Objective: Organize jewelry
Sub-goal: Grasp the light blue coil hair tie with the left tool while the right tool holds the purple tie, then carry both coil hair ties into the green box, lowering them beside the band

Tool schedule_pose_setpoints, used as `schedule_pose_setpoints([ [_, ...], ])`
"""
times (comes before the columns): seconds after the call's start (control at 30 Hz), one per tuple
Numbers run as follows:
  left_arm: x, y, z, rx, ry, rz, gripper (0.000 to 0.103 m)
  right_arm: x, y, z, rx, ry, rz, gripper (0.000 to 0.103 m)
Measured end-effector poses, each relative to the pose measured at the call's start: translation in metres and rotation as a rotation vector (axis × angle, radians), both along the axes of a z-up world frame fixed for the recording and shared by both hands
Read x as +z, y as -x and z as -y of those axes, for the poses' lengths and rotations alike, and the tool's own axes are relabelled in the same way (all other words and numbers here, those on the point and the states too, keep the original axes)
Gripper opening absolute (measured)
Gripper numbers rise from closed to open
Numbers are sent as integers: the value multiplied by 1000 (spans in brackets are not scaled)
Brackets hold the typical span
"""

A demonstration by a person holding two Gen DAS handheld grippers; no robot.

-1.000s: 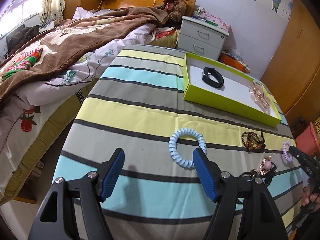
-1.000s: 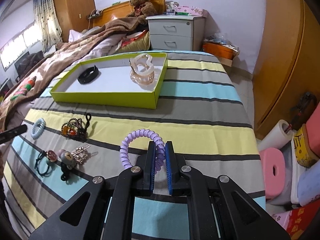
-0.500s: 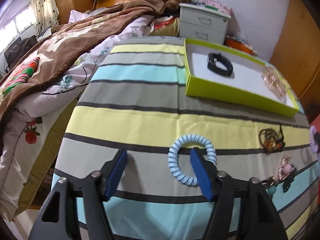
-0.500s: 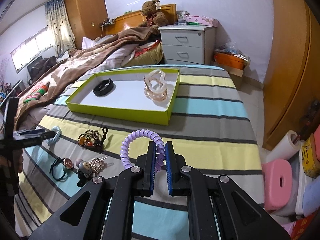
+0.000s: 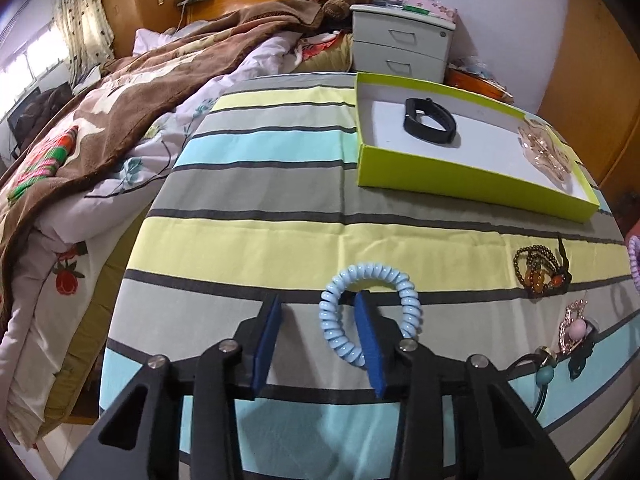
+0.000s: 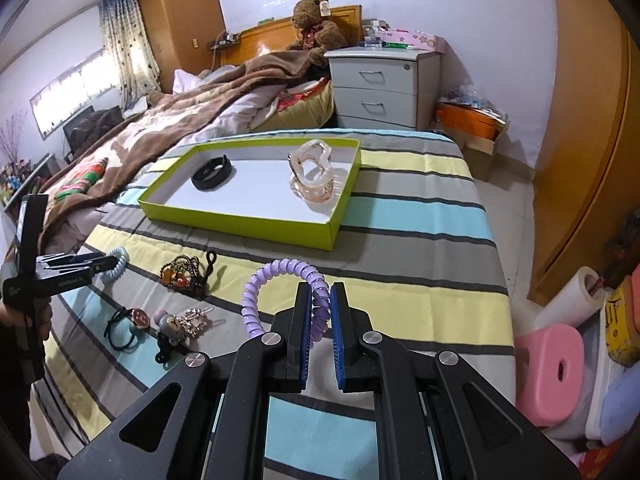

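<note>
Looking down my left gripper [image 5: 318,322], the jaws are closing around one side of the pale blue spiral coil hair tie [image 5: 370,312] lying on the striped bedspread [image 5: 248,240]: the right blue pad sits inside the ring, the left pad is outside and still clear of the coil, so it's between them but not pinched yet. Further up the bed is the lime-green shallow cardboard box with a white floor [image 5: 460,178], and in it a black wristband [image 5: 430,126] and a clear peach-coloured hair claw [image 5: 546,152] at the far right end. Off to the right on the stripes there's a dark beaded bracelet with orange stones [image 5: 540,272], a rhinestone clip with a pink bead [image 5: 574,324] and a dark hair elastic with a teal bead [image 5: 544,376], all apart from each other. From my right gripper [image 6: 320,316], the pads are pressed together on the lilac spiral coil hair tie [image 6: 280,280], pinching its right side so the loop sticks up and to the left, above the bedspread. The green box is beyond it, well apart, wristband at its left, hair claw at its right. My left gripper shows at the left edge of this view with the blue coil at its tips, held in a hand [image 6: 24,316].
</note>
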State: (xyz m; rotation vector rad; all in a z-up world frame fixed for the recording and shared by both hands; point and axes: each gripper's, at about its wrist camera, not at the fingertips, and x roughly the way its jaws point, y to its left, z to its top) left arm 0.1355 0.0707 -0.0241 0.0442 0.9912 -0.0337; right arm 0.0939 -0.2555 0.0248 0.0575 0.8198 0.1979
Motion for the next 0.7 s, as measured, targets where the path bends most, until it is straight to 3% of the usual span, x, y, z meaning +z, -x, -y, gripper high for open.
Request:
schedule_pose_setpoints([
  [0.27,2,-3,5,-72,9,12,13,1,7,-9,-66,14,8,10],
  [0.7,6,6,4,-81,49,32,11,6,19,-18,-106,10,37,10],
])
